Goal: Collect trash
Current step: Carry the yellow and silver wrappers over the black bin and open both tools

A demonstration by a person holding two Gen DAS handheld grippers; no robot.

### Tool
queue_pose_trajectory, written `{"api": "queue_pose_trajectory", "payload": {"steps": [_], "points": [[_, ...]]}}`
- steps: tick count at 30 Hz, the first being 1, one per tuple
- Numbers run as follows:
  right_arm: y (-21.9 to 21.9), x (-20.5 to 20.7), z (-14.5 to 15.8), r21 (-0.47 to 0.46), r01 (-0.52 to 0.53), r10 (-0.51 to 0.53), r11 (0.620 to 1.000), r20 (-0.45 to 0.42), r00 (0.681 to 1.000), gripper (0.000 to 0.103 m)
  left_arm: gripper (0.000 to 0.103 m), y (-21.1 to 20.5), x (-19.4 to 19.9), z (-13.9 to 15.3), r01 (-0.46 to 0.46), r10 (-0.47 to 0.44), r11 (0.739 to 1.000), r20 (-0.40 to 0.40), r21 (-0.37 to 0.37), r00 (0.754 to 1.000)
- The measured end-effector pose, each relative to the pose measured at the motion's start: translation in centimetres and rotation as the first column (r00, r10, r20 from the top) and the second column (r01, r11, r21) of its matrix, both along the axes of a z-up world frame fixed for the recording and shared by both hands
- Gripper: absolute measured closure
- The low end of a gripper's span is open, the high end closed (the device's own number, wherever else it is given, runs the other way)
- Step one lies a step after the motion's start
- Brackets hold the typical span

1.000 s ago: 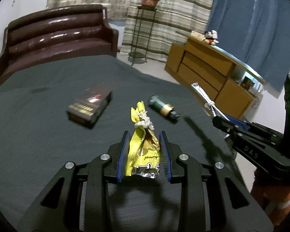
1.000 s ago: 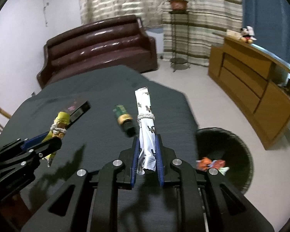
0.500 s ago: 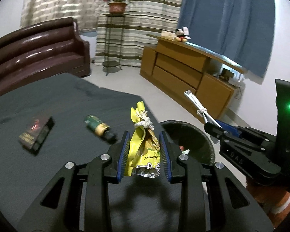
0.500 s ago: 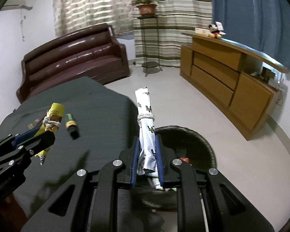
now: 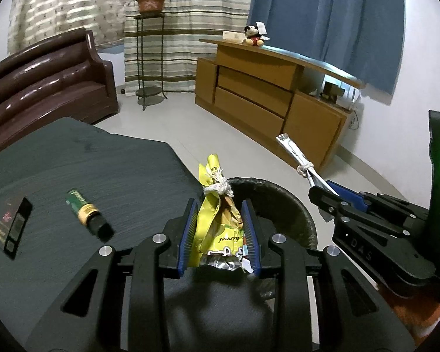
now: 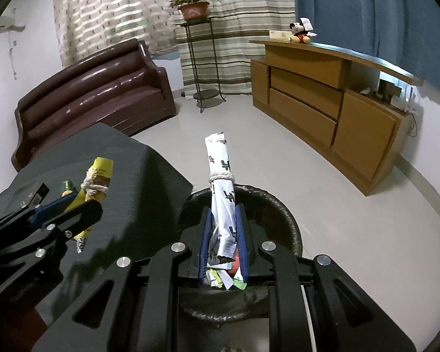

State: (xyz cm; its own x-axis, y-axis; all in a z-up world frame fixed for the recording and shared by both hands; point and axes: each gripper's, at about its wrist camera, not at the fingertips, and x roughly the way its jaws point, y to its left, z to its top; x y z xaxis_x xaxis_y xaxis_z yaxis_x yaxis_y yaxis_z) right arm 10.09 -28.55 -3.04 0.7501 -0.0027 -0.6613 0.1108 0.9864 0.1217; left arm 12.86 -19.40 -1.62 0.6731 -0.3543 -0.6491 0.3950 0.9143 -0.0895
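Left wrist view: the left gripper (image 5: 218, 233) is pinched on a yellow snack wrapper (image 5: 217, 223) tied with white string, which stands upright between the blue pads. Just ahead of and below the fingertips sits the black bin (image 5: 281, 205); the gripper itself is over the edge of the dark table (image 5: 88, 176). To the left of the gripper, a green tube (image 5: 86, 214) and a dark box (image 5: 14, 226) lie on the table, well apart from the bin. To the right, the right gripper (image 5: 328, 192) holds a white rolled wrapper (image 5: 297, 158).

Right wrist view: the right gripper (image 6: 223, 237) is clamped on the white rolled wrapper (image 6: 221, 182), also string-tied, directly above the bin (image 6: 278, 205) opening. Below the fingers the bin holds scraps of paper, white, green and red (image 6: 223, 278). The left gripper (image 6: 70, 209) with its yellow wrapper (image 6: 98, 176) is to the left, over the table (image 6: 132, 176).

Judgement: the step in hand is the drop. The right gripper appears placed to release; the long roll should go in end-first so it does not bridge the rim. The left gripper should move further forward over the opening before spreading, as the light wrapper may drift onto the table edge.
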Motion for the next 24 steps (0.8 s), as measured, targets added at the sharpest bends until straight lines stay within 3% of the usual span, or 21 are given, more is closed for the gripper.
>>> {"api": "queue_pose_trajectory", "payload": {"steps": [24], "points": [[-2.7, 1.7, -2.3, 0.041, 0.04, -0.039, 0.998, -0.042, 0.998, 0.085, 0.072, -2.9, 3.4, -2.2, 0.013, -0.009, 0.998, -0.062, 0.066, 0.998]]}}
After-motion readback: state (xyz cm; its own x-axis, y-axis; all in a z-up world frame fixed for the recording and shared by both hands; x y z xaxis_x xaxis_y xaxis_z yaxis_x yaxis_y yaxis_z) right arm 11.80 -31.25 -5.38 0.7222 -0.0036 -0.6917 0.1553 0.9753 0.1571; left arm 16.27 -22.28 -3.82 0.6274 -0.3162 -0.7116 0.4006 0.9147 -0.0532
